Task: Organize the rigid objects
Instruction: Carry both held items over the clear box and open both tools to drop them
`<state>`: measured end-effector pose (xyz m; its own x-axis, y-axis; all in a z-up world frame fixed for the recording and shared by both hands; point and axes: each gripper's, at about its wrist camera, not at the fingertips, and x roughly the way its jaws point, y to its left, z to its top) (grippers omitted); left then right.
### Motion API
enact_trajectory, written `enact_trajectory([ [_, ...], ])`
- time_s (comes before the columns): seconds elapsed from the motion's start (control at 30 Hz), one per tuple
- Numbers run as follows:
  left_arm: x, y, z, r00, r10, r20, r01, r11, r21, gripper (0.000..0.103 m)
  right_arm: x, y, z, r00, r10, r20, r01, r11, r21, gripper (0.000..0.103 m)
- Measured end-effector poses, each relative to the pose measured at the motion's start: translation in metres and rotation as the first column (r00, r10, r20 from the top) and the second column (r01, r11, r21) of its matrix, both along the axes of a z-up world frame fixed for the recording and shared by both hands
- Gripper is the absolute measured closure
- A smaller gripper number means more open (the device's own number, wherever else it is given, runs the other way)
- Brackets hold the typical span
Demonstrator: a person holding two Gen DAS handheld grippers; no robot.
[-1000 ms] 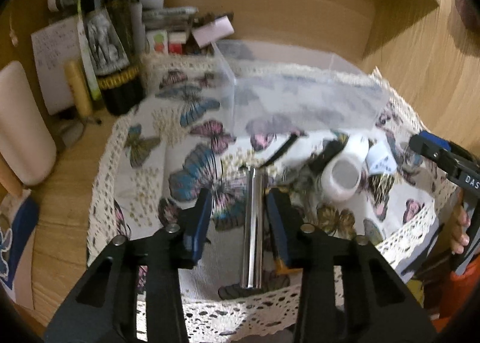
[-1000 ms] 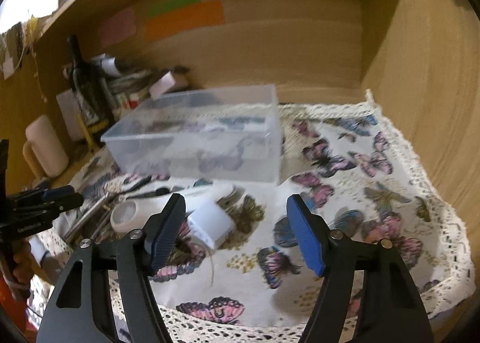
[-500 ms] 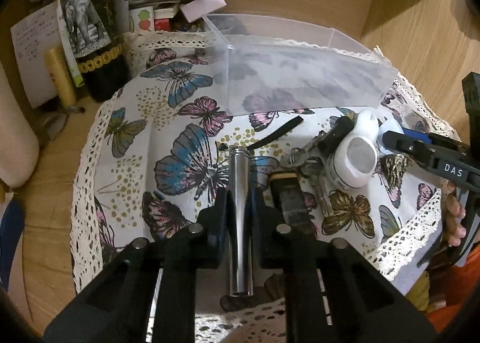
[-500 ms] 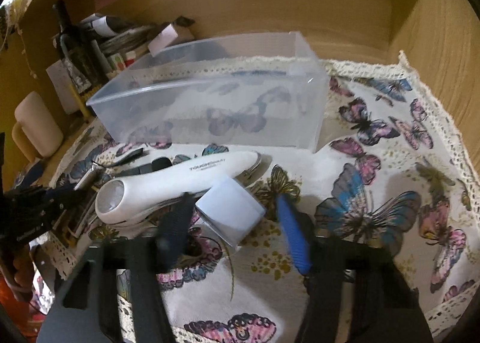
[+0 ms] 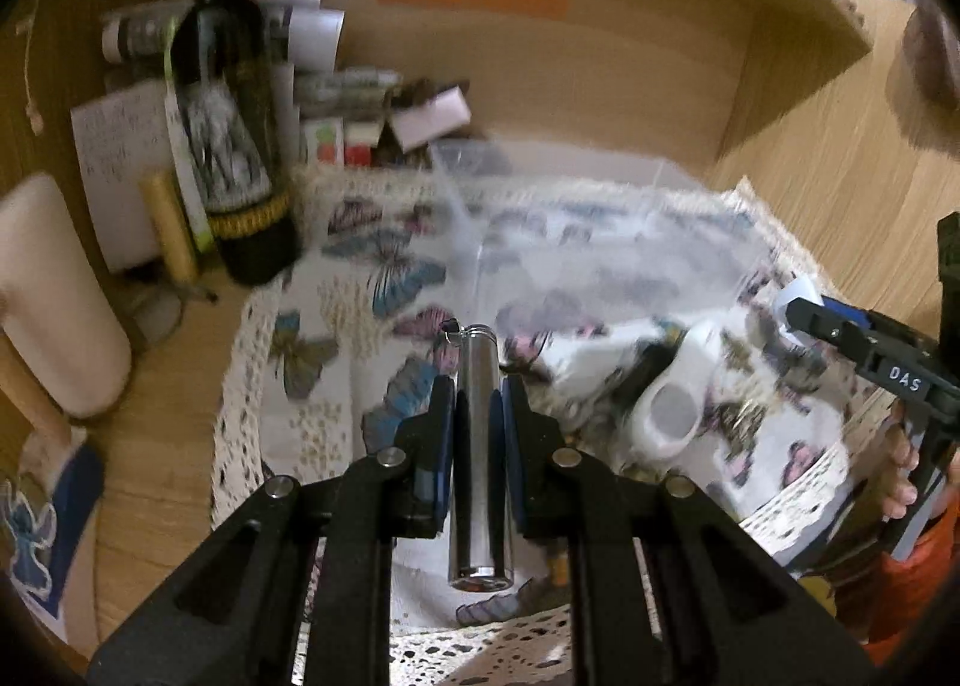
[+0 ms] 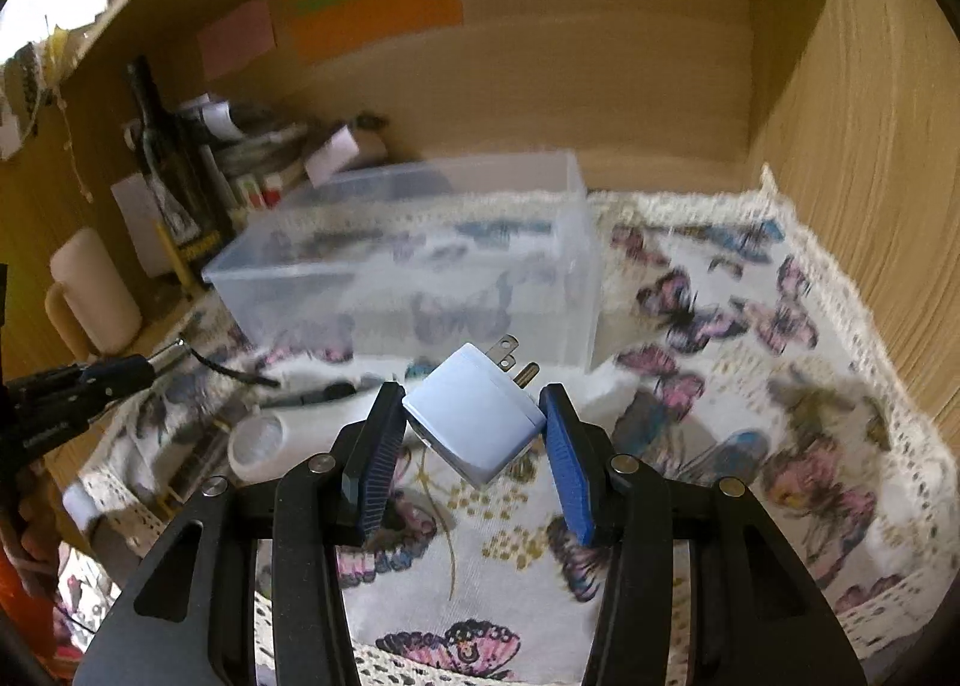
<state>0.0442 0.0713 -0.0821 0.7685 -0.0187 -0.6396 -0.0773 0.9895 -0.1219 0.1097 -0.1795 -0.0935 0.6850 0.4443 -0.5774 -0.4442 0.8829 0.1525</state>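
My left gripper [image 5: 477, 404] is shut on a silver metal cylinder [image 5: 480, 446] and holds it above the butterfly cloth [image 5: 336, 290]. My right gripper [image 6: 471, 416] is shut on a pale blue plug adapter [image 6: 474, 416], prongs pointing up and away, lifted off the cloth [image 6: 750, 386]. A clear plastic bin [image 6: 420, 248] stands behind both; it also shows in the left wrist view [image 5: 600, 230]. A white handheld device [image 5: 672, 404] lies on the cloth among keys and dark items; it also shows in the right wrist view [image 6: 264, 440].
A dark wine bottle [image 5: 234, 146], papers and small boxes stand at the back left. A cream roll [image 5: 54, 296] lies at the left on the wooden desk. Wooden walls close the back and right. The right gripper shows in the left view [image 5: 864, 350].
My left gripper closed on the cylinder and lifted it off the cloth. My right gripper closed on the plug adapter and raised it off the cloth.
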Motion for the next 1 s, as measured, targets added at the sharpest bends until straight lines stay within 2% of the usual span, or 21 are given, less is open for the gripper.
enact_trajectory([
  [0.27,0.008,-0.005,0.049,0.993,-0.011,0.12,0.008,1.0,0.024,0.088,-0.001,-0.005,0.039,0.993,-0.016,0.114,0.011,0.999,0.037,0.06],
  [0.4,0.023,-0.003,0.063,0.99,-0.011,0.143,0.009,1.0,0.018,0.088,0.005,-0.003,0.056,0.988,-0.015,0.157,0.008,0.999,0.043,0.06],
  [0.67,0.069,0.005,0.075,0.99,-0.003,0.138,0.003,1.0,0.004,0.088,0.037,0.012,0.075,0.981,-0.005,0.193,0.0,1.0,0.025,0.06],
  [1.0,0.134,-0.002,0.053,0.998,-0.041,0.047,0.04,0.999,0.018,0.088,0.092,0.042,0.056,0.994,0.024,0.111,-0.02,0.999,-0.043,0.06],
])
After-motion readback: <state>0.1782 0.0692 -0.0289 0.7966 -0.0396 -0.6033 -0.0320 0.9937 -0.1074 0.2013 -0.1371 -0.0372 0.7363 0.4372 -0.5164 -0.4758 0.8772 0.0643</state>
